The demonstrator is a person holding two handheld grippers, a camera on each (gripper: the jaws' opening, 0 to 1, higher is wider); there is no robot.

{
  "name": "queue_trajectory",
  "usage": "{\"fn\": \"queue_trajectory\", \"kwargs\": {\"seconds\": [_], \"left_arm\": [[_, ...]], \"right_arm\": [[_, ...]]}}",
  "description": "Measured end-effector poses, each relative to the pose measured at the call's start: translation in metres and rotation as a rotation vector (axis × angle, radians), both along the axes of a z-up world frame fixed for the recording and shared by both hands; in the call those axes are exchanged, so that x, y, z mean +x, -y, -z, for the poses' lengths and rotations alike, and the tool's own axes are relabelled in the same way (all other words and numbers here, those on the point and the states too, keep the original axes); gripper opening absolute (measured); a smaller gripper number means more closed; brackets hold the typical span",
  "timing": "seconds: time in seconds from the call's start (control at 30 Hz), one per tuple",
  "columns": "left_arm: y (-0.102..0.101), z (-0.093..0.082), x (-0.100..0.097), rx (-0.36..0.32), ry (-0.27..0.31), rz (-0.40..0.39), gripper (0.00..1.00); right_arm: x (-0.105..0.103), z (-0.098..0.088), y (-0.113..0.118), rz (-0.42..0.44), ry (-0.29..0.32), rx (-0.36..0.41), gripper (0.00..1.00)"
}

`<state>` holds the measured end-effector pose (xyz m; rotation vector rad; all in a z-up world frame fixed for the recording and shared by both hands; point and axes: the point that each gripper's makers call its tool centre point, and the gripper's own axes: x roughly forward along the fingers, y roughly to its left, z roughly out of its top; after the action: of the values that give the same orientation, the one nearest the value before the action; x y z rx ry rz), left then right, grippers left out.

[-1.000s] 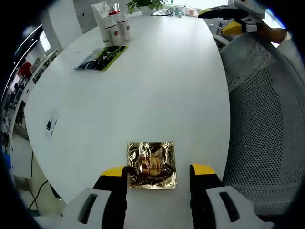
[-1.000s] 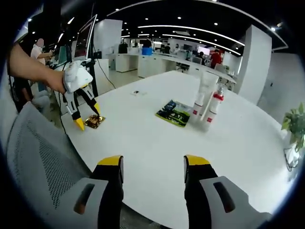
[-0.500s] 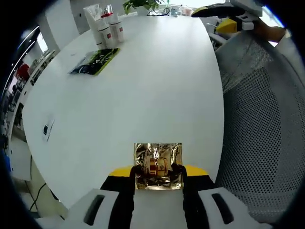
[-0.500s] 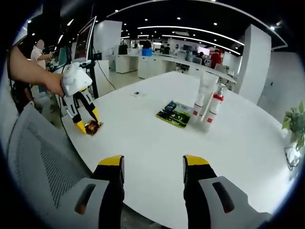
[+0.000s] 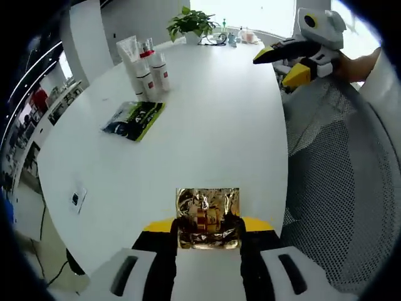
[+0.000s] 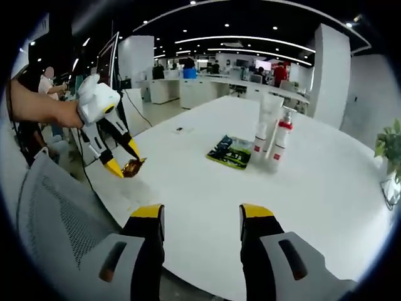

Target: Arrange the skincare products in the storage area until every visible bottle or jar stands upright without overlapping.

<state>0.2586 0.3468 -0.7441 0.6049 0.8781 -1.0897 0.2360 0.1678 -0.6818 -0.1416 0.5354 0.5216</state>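
My left gripper [image 5: 207,227] is shut on a shiny gold sachet [image 5: 208,216], held up off the white table [image 5: 207,119]. From the right gripper view the same left gripper [image 6: 125,164] carries the gold sachet [image 6: 133,167] above the table's near-left edge. A white tube [image 5: 130,58] and two white bottles with red marks [image 5: 158,70] stand upright at the far side, with a green-black sachet [image 5: 133,119] lying flat in front of them. My right gripper [image 6: 202,214] is open over the near edge of the table, holding nothing; it also appears as the right gripper [image 5: 289,63] at upper right.
A grey mesh chair [image 5: 341,188] stands to the right of the table; the same chair [image 6: 44,219] is at lower left. A small card [image 5: 76,198] lies near the table's left edge. A potted plant [image 5: 191,22] sits at the far end. Desks and people fill the office behind.
The left gripper closed on the gold sachet and has lifted it off the table. The right gripper stays open and nearly still.
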Motion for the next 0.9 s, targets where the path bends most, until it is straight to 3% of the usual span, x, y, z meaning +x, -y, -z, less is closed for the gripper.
{"fn": "queue_trajectory", "kwargs": {"seconds": [0.2, 0.47, 0.63, 0.9], "left_arm": [[0.03, -0.009, -0.016, -0.028, 0.034, 0.059, 0.4], [0.064, -0.021, -0.027, -0.095, 0.097, 0.103, 0.4], [0.089, -0.034, -0.034, -0.121, 0.161, 0.185, 0.4], [0.12, -0.047, -0.047, -0.147, 0.243, 0.298, 0.4]], "right_arm": [[-0.002, -0.002, -0.007, -0.01, -0.013, 0.052, 0.44], [-0.015, -0.008, -0.026, -0.052, -0.096, 0.212, 0.31], [-0.019, -0.008, -0.031, -0.05, -0.156, 0.284, 0.22], [-0.022, -0.006, -0.035, -0.059, -0.188, 0.303, 0.17]]}}
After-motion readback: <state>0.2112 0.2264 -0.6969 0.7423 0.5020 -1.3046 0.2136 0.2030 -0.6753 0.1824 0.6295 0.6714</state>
